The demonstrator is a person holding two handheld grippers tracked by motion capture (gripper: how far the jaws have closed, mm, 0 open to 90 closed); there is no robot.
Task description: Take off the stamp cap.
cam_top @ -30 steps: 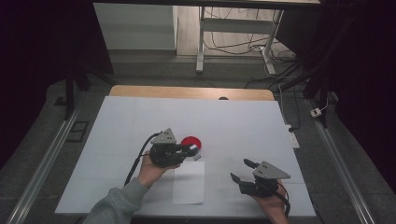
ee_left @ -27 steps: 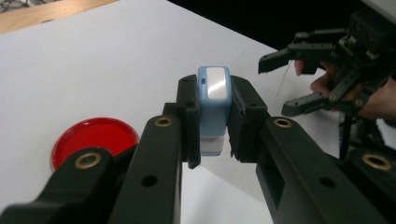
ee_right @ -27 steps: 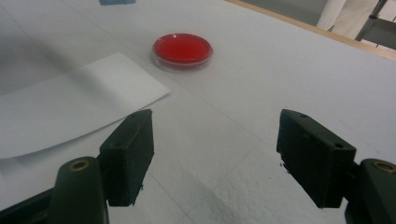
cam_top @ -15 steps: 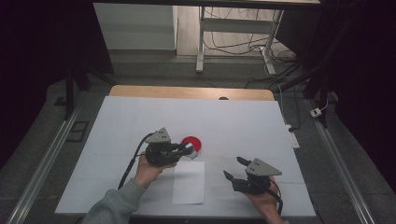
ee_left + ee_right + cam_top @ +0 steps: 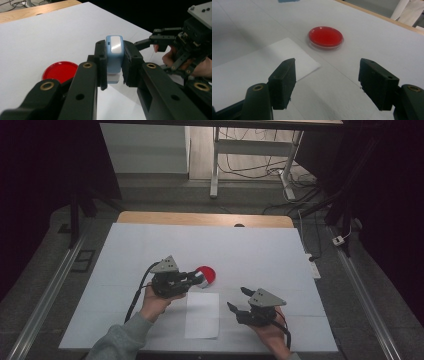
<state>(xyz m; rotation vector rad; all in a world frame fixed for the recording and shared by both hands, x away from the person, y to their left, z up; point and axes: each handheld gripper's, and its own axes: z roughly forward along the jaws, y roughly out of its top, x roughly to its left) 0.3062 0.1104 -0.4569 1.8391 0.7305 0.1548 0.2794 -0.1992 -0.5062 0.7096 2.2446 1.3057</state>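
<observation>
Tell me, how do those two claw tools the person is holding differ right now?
The left gripper is shut on a small blue stamp-like block; the right gripper stands open with nothing between its jaws, which have just been closing. The left sits beside the red dish; the right is nearer the person. Both are black and hand-held.

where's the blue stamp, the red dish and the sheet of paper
blue stamp [image 5: 114, 53], left gripper view, front of its body between the jaws
red dish [image 5: 326, 37], right gripper view, middle of its red face
sheet of paper [image 5: 202, 316], high view, middle of the sheet
</observation>
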